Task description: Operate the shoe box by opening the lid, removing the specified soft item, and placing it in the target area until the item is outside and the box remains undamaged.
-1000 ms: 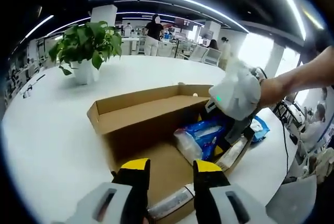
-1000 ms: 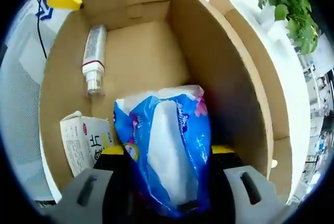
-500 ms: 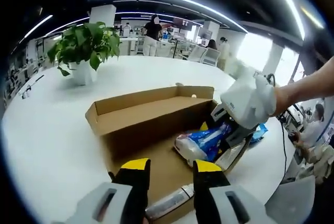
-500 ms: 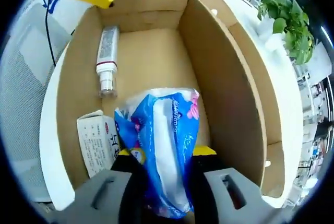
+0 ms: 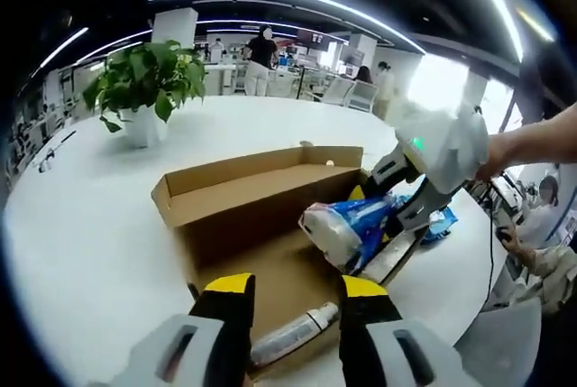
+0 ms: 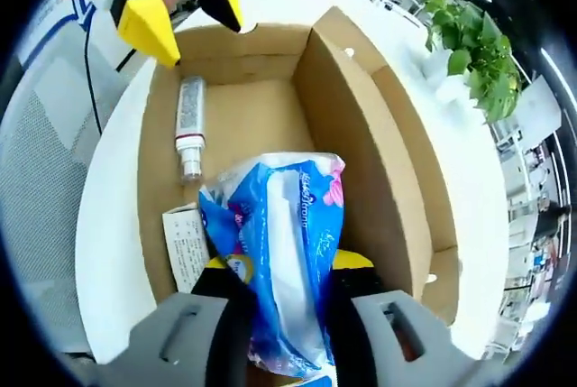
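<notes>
The right gripper [image 6: 281, 270] clamps the blue tissue pack [image 6: 284, 243], held above the open shoe box [image 6: 361, 134]; the left gripper [image 5: 295, 290] hangs parted and empty over the box's near end; its view alone shows the potted plant [image 5: 144, 80] beyond the box, whole.

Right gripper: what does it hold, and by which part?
The right gripper holds the blue plastic tissue pack, clamped across its lower end, above the open cardboard box.
</notes>
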Available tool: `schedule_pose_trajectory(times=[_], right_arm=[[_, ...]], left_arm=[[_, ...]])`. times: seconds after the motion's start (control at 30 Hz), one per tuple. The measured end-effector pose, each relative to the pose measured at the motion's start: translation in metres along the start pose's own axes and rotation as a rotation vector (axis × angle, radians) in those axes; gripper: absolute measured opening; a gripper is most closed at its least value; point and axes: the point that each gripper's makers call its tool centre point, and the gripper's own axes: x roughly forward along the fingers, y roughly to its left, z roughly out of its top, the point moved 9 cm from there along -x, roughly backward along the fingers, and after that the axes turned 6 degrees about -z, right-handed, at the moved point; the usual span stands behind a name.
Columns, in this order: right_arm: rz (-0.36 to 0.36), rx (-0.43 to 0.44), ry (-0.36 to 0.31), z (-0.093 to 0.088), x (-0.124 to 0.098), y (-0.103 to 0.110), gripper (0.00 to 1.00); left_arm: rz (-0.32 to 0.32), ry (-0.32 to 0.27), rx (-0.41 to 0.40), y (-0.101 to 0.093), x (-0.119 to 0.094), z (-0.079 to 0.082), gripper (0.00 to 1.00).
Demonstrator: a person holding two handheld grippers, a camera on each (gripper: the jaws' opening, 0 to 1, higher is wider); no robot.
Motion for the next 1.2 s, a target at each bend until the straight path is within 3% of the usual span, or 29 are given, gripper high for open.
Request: schedule_pose_trajectory(times=[0.2, 0.7, 1.2], right_arm=[[-0.026, -0.015, -0.009, 0.002, -0.011, 0.001, 0.27], [-0.141, -0.049, -0.024, 0.007, -0.045, 0.002, 0.27], [-0.227, -0.051, 0.002, -0.015, -0.074, 0.007, 0.27]], left_arm=[[-0.014, 0.01, 0.003, -0.007, -0.005, -0.006, 0.37], [-0.037, 0.003, 0.035, -0.016, -0.014, -0.003, 0.37], [-0.077, 0.005, 0.003, -0.026, -0.012, -0.007, 0.37]])
